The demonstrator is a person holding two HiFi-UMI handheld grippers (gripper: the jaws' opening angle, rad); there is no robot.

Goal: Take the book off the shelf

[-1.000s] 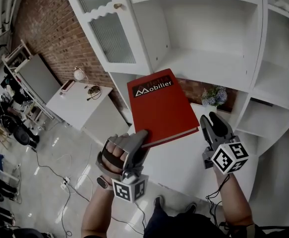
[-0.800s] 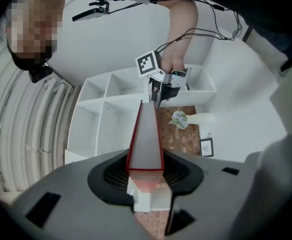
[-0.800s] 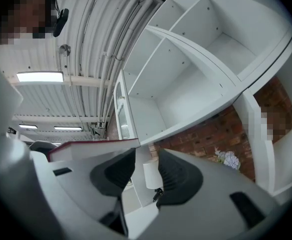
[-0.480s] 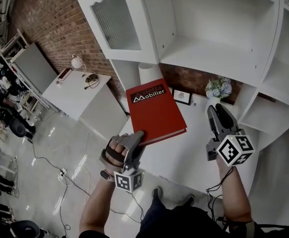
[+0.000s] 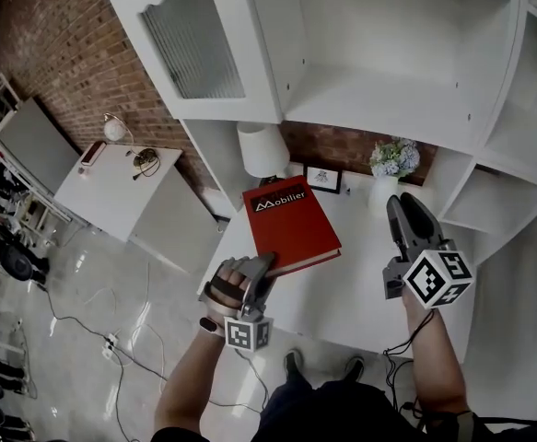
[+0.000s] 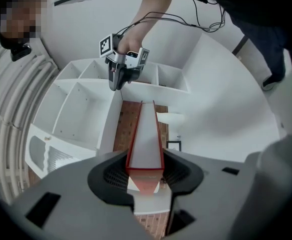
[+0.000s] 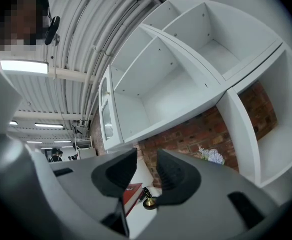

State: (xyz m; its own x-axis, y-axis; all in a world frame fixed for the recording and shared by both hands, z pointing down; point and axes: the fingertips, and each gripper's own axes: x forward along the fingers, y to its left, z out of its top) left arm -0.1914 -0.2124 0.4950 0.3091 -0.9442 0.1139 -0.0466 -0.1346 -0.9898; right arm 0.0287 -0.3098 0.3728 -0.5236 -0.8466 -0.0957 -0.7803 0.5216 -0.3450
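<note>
The red book (image 5: 289, 224) with white lettering on its cover lies flat in the air over the white counter (image 5: 360, 288), below the empty white shelves (image 5: 388, 109). My left gripper (image 5: 261, 270) is shut on the book's near edge; in the left gripper view the book (image 6: 144, 134) runs straight out from between the left gripper (image 6: 144, 168) pads. My right gripper (image 5: 404, 212) hovers to the right of the book, apart from it. Its jaws are closing with nothing between them, and a narrow gap shows in the right gripper (image 7: 147, 171) view. Past them a corner of the book (image 7: 131, 194) is visible.
A white lamp (image 5: 263, 150), a small picture frame (image 5: 321, 179) and a vase of flowers (image 5: 390, 159) stand at the back of the counter against the brick wall. A glazed cabinet door (image 5: 190, 44) hangs open at upper left. A white desk (image 5: 125, 191) stands at left.
My left gripper has carried the book down and away from the shelves, closer to the counter. The right gripper stays beside it, with its jaws drawn closer together.
</note>
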